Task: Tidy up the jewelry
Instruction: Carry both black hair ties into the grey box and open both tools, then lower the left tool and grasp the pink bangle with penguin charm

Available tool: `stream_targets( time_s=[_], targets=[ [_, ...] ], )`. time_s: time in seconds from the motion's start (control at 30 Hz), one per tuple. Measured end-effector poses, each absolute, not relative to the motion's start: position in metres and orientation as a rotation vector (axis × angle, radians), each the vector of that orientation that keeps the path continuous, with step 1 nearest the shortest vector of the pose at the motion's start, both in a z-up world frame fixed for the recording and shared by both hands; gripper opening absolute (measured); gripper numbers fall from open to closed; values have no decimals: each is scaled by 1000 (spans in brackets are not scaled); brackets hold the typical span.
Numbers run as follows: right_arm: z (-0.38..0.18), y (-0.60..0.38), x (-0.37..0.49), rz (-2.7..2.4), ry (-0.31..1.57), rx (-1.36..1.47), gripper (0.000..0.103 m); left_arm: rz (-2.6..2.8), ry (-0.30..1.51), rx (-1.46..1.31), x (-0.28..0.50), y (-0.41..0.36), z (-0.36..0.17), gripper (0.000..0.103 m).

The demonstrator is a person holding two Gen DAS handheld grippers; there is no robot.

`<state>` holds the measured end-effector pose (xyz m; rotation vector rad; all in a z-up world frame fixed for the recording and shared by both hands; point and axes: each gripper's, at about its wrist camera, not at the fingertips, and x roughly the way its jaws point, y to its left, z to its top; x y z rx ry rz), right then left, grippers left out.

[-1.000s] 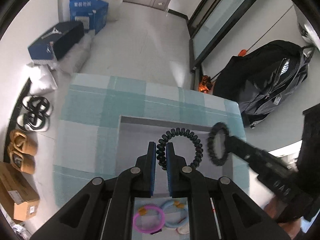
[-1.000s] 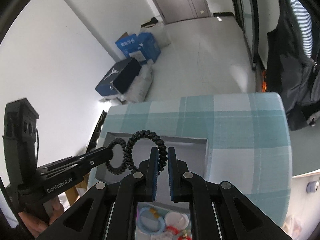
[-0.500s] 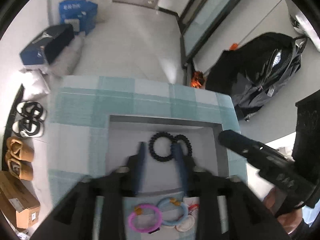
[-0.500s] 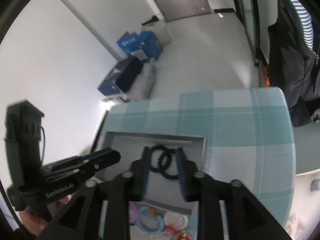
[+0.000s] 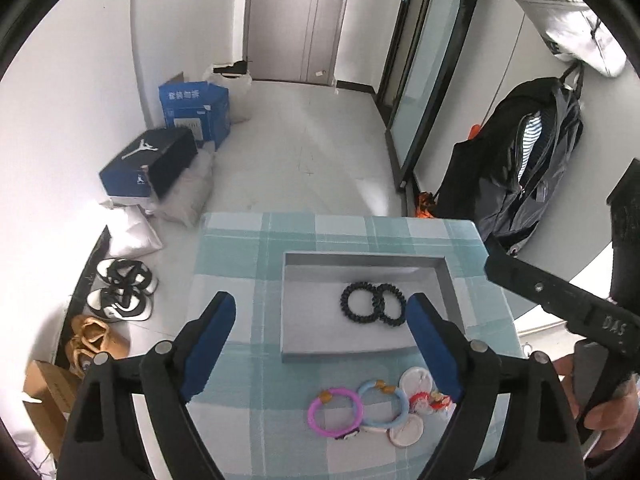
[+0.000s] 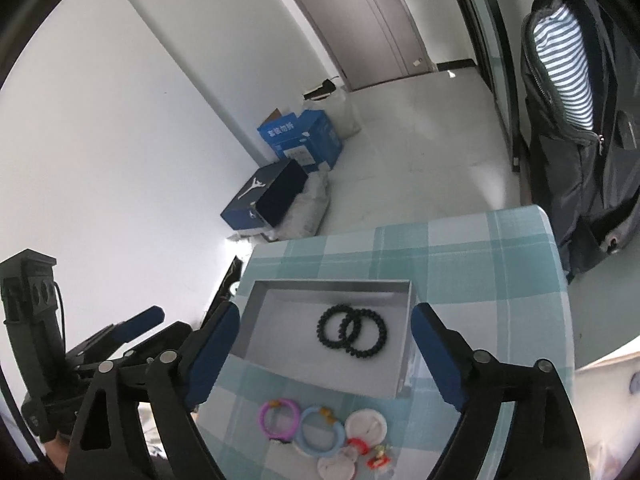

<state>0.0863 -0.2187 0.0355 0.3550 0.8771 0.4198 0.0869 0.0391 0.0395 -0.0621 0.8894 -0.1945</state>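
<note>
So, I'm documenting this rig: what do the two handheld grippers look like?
Both the left gripper and the right gripper are black, with angular linkage arms, silver pivot pins and blue finger pads. The left bears white "GenRobot.AI" lettering and a thin black cable; the right shows white letters reading about "DAS".

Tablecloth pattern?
Teal-and-white plaid tablecloth; clearest in the right wrist view.

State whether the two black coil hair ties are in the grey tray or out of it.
In. Both black coil hair ties lie overlapping on the floor of the grey tray, touched by neither gripper.
</note>
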Motion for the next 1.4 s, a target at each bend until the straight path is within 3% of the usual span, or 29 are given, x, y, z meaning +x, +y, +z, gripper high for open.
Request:
stream_targets(
  time_s=[0.07, 0.37, 0.93, 1.4],
  targets=[
    [39, -217, 77, 422, 860, 336, 97, -185, 895, -68, 78, 42, 36, 87],
    [43, -209, 39, 461, 834, 279, 103, -186, 953, -57, 41, 51, 13, 88],
    [13, -188, 0, 411, 896, 154, 103, -210, 1192, -274, 47, 78, -57, 87],
    [-6, -199, 16, 355, 985, 184, 103, -199, 1240, -252, 71, 66, -76, 87]
  ],
)
